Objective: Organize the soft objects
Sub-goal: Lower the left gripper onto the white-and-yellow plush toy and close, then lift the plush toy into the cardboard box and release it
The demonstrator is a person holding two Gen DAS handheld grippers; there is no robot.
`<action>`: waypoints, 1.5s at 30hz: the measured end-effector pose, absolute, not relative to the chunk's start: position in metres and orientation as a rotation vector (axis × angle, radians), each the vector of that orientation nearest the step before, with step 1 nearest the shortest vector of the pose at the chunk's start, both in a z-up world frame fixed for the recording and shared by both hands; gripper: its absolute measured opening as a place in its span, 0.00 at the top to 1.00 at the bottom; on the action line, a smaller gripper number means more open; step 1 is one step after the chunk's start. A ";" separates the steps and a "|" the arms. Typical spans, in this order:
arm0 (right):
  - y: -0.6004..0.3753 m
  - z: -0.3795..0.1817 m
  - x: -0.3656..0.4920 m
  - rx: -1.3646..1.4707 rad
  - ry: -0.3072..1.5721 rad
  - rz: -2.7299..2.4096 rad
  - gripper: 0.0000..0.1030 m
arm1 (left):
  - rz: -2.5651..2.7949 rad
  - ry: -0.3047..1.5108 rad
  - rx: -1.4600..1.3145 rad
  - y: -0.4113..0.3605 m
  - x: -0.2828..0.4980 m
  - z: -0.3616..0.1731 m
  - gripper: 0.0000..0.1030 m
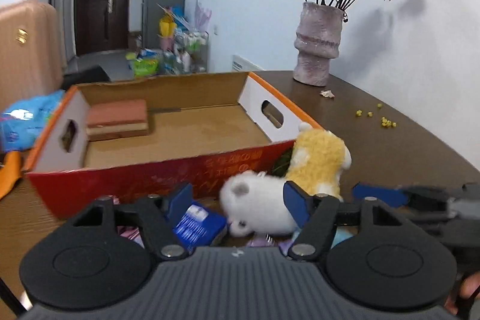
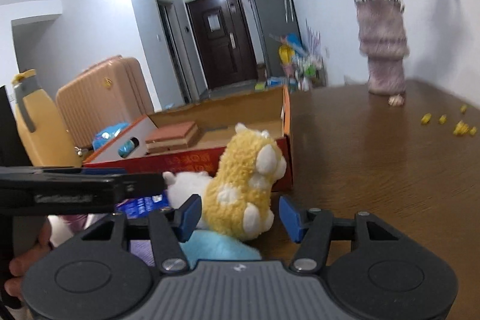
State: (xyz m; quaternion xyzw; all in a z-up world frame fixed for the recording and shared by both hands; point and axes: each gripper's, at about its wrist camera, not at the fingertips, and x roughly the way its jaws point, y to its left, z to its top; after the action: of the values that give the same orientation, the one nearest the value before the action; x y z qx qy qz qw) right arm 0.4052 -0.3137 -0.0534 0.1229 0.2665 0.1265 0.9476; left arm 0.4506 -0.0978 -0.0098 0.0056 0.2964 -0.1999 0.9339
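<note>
A white plush toy [image 1: 258,204] lies on the table in front of a red cardboard box [image 1: 168,170]. My left gripper [image 1: 237,201] is open, its jaws on either side of the white plush. A yellow plush alpaca [image 2: 243,185] stands beside the box corner. My right gripper [image 2: 237,215] is open around the alpaca's lower body. The alpaca also shows in the left wrist view [image 1: 318,161]. A brown-and-tan sponge [image 1: 117,120] lies inside the box. A light blue soft thing [image 2: 219,248] lies under the right gripper. A blue packet [image 1: 198,222] lies by the left finger.
A pinkish vase with dried roses [image 1: 318,44] stands at the back of the dark wooden table [image 2: 375,170]. Small yellow bits [image 1: 387,122] are scattered near it. A tan suitcase [image 2: 99,98] and a yellow jug [image 2: 36,128] stand left of the box.
</note>
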 end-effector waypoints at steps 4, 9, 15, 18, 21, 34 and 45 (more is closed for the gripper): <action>-0.310 -0.063 0.422 0.275 0.562 0.279 0.52 | -0.460 0.693 -0.061 -0.100 0.477 -0.023 0.43; -0.308 -0.064 0.423 0.289 0.554 0.267 0.57 | -0.483 0.723 -0.117 -0.098 0.481 -0.030 0.54; -0.313 -0.038 0.399 0.289 0.490 0.273 0.59 | -0.493 0.665 -0.141 -0.097 0.456 -0.004 0.57; -0.316 -0.013 0.372 0.283 0.441 0.293 0.59 | -0.514 0.602 -0.152 -0.093 0.427 0.021 0.57; -0.319 0.006 0.339 0.295 0.423 0.334 0.59 | -0.519 0.561 -0.164 -0.084 0.389 0.038 0.57; -0.302 0.027 0.253 0.292 0.419 0.413 0.60 | -0.473 0.533 -0.247 -0.051 0.280 0.046 0.57; -0.316 0.068 0.390 0.305 0.464 0.425 0.61 | -0.439 0.512 -0.328 -0.058 0.406 0.075 0.59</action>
State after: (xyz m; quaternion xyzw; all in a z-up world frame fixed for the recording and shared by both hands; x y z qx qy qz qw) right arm 0.3896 -0.3161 0.0685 0.1494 0.2275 0.2083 0.9394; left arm 0.4063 -0.0576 0.0749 -0.1601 0.2498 -0.2146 0.9305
